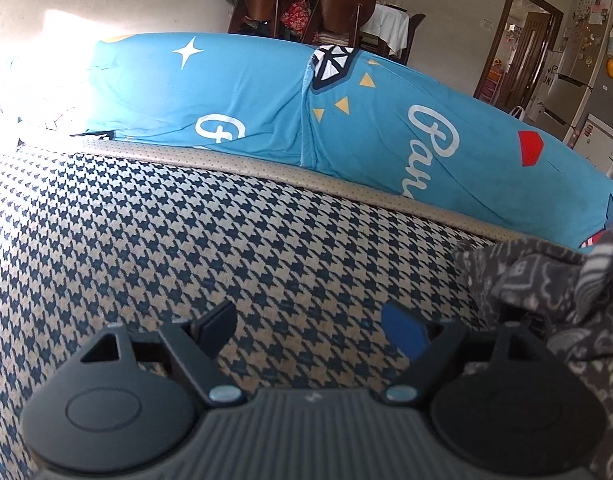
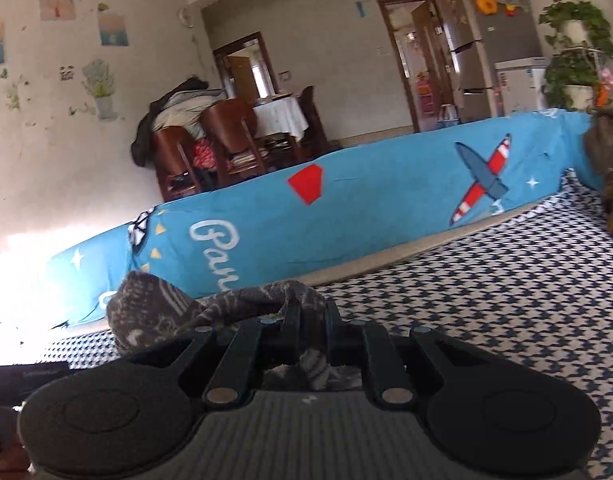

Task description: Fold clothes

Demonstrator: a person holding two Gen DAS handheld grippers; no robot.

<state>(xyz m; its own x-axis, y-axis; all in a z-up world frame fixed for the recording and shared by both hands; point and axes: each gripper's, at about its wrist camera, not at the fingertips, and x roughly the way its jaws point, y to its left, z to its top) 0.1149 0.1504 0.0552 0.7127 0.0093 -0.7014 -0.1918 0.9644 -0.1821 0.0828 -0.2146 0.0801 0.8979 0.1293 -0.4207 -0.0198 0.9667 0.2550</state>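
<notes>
Garment [image 2: 242, 304]: a grey patterned cloth, bunched and rumpled, not flat; in the right wrist view it heaps just ahead of the right gripper and trails left of it. In the left wrist view the same cloth [image 1: 546, 280] sits to the right of the left gripper, running down past its right side.

Right gripper [image 2: 310, 328]: fingers drawn narrow, pinching a fold of the garment; a scrap of the cloth shows behind the fingers, near the tool's body.

Left gripper [image 1: 314, 320]: fingers spread wide, nothing between them; only the cover shows in the gap. The garment is near its right finger; whether they touch cannot be told.

Cover [image 1: 186, 240]: houndstooth fabric under both tools, the surface the garment rests on.

Cushion [image 2: 346, 208]: blue printed bolster across the far edge of the cover, ahead of both tools.

Beyond: chairs [image 2: 210, 148] and a table past the cushion, a fridge [image 2: 478, 52] further right.

Step, as judged: one tool has hold of the crumpled garment and the other is free, which fits gathering it to spread out, or equally carrying over a fold.

Next move, as judged: the free left tool needs its own hold on an edge to its right, so the cloth can be pulled taut between the two.
</notes>
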